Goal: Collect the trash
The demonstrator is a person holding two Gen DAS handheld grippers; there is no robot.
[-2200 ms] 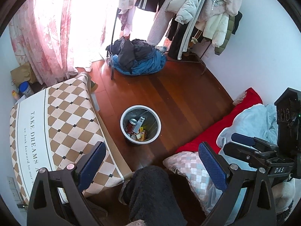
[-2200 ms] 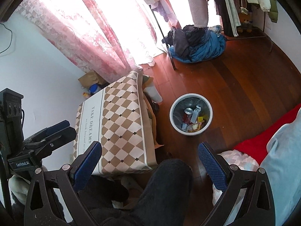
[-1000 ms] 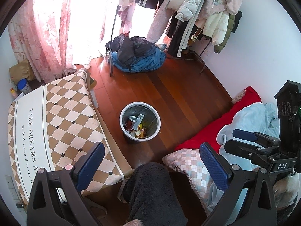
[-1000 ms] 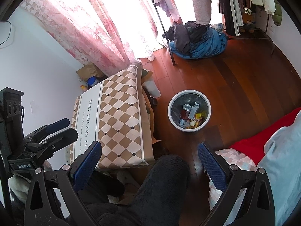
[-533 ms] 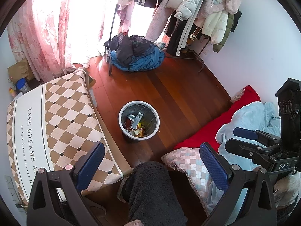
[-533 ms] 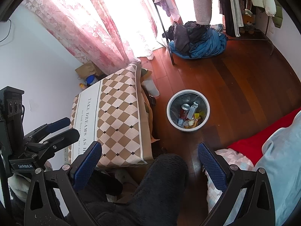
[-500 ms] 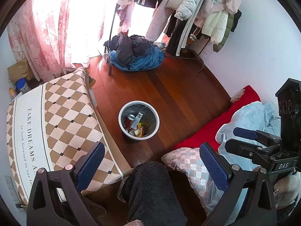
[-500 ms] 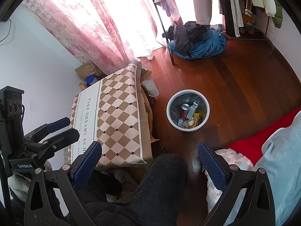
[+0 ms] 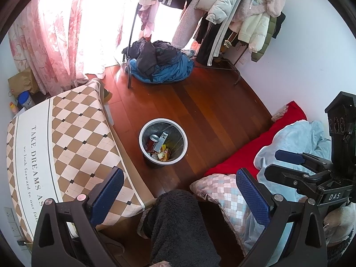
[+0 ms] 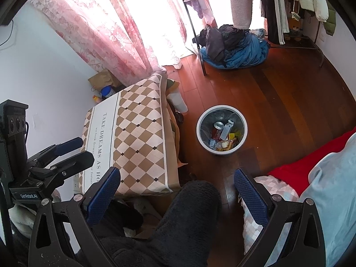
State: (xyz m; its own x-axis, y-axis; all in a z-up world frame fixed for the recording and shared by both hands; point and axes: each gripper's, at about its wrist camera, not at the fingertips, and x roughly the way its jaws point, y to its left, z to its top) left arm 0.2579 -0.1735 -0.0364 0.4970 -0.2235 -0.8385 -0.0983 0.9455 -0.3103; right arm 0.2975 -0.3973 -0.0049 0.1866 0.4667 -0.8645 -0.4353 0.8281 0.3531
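A round metal waste bin (image 9: 183,143) (image 10: 243,136) stands on the wooden floor, holding a red can (image 9: 151,141) (image 10: 216,129), a grey carton (image 9: 161,141) (image 10: 225,129) and small wrappers. My left gripper (image 9: 179,179) is open and empty, high above the floor, well short of the bin. My right gripper (image 10: 176,178) is also open and empty, at a similar height. Each gripper shows at the edge of the other's view: the right one (image 9: 289,163) and the left one (image 10: 73,150).
A table with a checked cloth (image 9: 73,142) (image 10: 138,138) stands left of the bin. A person's dark fleece leg (image 9: 178,227) (image 10: 184,218) is below. A red mattress with a blue blanket (image 9: 293,138) lies right. A clothes pile (image 9: 160,66) and coat rack (image 9: 233,17) stand behind.
Both grippers have risen and drawn back slightly, so the bin looks a little smaller and farther. Their jaws stay open and empty.
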